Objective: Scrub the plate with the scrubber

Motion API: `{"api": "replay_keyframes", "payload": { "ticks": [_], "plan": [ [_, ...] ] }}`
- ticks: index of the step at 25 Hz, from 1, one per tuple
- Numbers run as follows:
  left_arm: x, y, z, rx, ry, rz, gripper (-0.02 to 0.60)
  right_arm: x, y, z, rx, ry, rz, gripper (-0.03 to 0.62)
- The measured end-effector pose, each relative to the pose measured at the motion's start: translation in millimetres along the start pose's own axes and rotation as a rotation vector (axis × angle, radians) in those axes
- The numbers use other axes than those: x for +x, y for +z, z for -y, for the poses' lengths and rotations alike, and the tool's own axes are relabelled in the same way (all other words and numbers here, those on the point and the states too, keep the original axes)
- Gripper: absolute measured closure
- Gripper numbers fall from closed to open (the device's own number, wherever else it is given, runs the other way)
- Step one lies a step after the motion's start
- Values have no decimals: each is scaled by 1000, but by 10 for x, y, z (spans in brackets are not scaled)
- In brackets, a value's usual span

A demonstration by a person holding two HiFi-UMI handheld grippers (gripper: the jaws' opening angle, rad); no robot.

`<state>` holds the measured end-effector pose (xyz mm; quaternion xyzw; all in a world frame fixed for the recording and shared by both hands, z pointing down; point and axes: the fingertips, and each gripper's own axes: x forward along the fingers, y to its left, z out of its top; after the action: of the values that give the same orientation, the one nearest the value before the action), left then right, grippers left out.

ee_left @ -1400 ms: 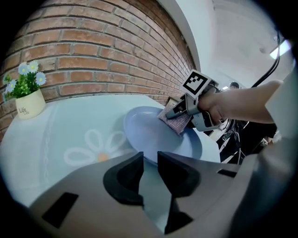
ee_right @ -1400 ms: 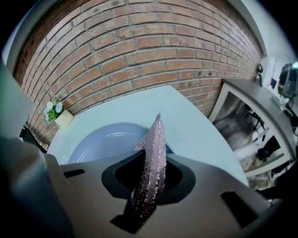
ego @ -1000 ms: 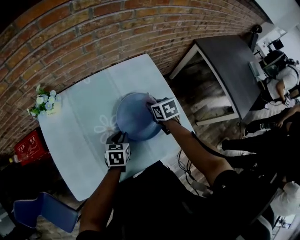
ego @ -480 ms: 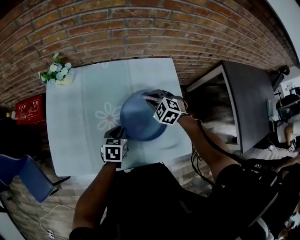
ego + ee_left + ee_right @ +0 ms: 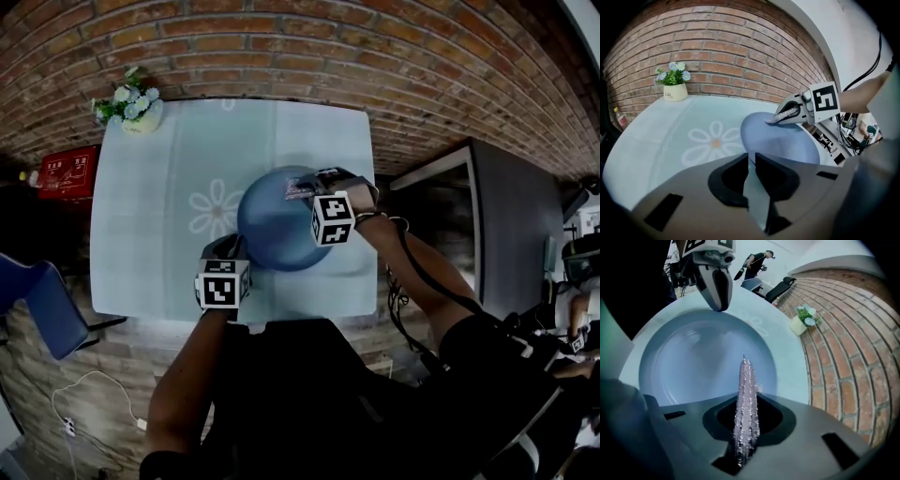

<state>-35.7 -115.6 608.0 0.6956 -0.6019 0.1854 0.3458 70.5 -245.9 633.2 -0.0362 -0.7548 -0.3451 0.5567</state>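
Chair [image 5: 37, 309], blue, and red box [image 5: 66, 172]: on the floor left of the table, head view only. Flowerpot [image 5: 131, 105], white, pale blooms: at the table's far left corner by the brick wall [image 5: 281, 37]; its lettering shows only in the left gripper view [image 5: 675, 91]. Tablecloth [image 5: 150, 225], pale, with one daisy print. Left gripper [image 5: 234, 249]: at the plate's near left edge; its own view [image 5: 751, 159] shows the jaws pinched on the rim. Plate [image 5: 272, 234], blue, round: mid-table, right of the daisy. Right gripper [image 5: 298, 192]: over the plate's far right part, jaws clamped on the scrubber [image 5: 746, 413], a silvery glittering strip pointing over the plate's bowl; contact unclear. Dark table [image 5: 511, 234]: far right, head view only. Change from half a second earlier: the head camera has swung, so the table sits squarer and the flowerpot higher left; both grippers are at the same spots on the plate.
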Motion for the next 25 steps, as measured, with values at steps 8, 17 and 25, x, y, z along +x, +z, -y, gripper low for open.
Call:
{"api": "replay_keyframes", "payload": {
  "ticks": [8, 17, 25],
  "plan": [
    [42, -68, 116, 181, 57, -40, 541, -16, -131, -180, 82, 70, -85, 528],
    [48, -69, 98, 159, 65, -52, 543, -128, -238, -383, 239, 152, -134, 526],
    [63, -77, 99, 188, 20, -72, 543, -260, -274, -634, 413, 208, -172, 526]
  ]
}}
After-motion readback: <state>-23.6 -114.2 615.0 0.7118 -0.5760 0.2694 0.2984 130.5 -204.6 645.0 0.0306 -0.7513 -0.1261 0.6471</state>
